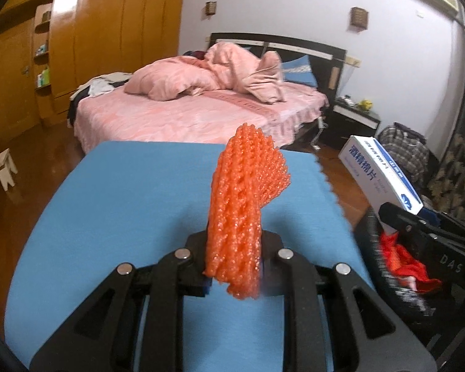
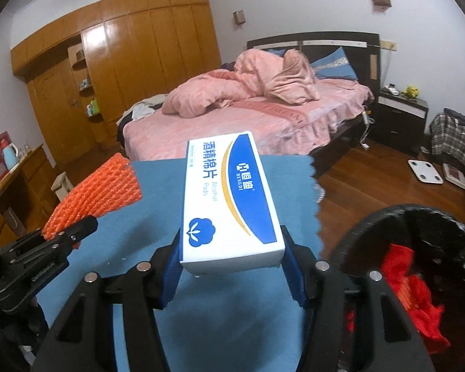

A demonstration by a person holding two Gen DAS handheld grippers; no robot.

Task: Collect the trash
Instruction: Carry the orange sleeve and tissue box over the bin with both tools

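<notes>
My left gripper (image 1: pixel 234 257) is shut on an orange foam net sleeve (image 1: pixel 243 204) and holds it upright above the blue cloth-covered table (image 1: pixel 124 192). The sleeve also shows in the right wrist view (image 2: pixel 99 195), with the left gripper (image 2: pixel 74 235) under it. My right gripper (image 2: pixel 231 266) is shut on a white and blue alcohol-pads box (image 2: pixel 229 198), held above the table. The box (image 1: pixel 378 170) shows at the right of the left wrist view. A black trash bin (image 2: pixel 418 248) with red trash inside (image 2: pixel 409 291) stands at the right of the table.
A bed (image 1: pixel 201 108) with pink bedding stands beyond the table. A wooden wardrobe (image 2: pixel 124 55) fills the back left wall. A black nightstand (image 2: pixel 400 114), a plaid bag (image 2: pixel 455 142) and a white scale (image 2: pixel 424 170) lie on the wood floor to the right.
</notes>
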